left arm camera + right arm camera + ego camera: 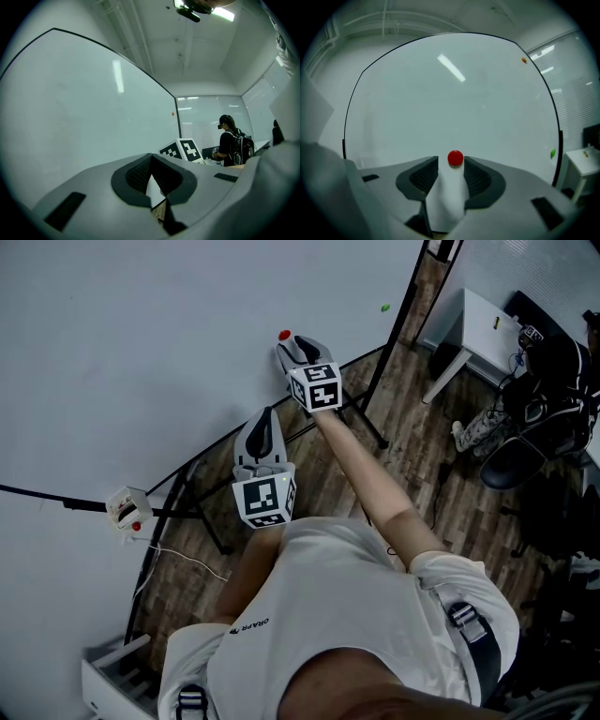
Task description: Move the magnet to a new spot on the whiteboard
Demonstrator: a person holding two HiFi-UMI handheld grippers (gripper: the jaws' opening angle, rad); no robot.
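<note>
The red magnet [284,335] sits flat on the whiteboard [141,352], near its lower edge. The right gripper [292,345] is held level against the board, its jaws spread with the magnet [455,158] in the gap between their tips. Neither pad touches it, so nothing is pinched. The left gripper [262,418] hangs nearer the person's chest and well short of the magnet. In its own view the jaws [151,157] are pressed together at the tips with nothing between them. There is little here in the way of containers. A white slatted crate [112,676] stands on the wooden floor by the person's left side, and I cannot tell what it holds. A small white box with a red spot [127,507] is fixed at the board's lower edge. A white surface [483,329] off to the right carries a small yellowish item [495,323] too small to name. As for writing, the person's white shirt [328,615] bears small dark print [248,625] that seems to read "DRAPR", and each gripper's cube shows only black-and-white square markers [322,390]. Two more magnets cling to the board towards its right edge, a green one [552,153] and an orange one [524,59] higher up. Another person wearing a backpack [232,145] stands beyond the board.
</note>
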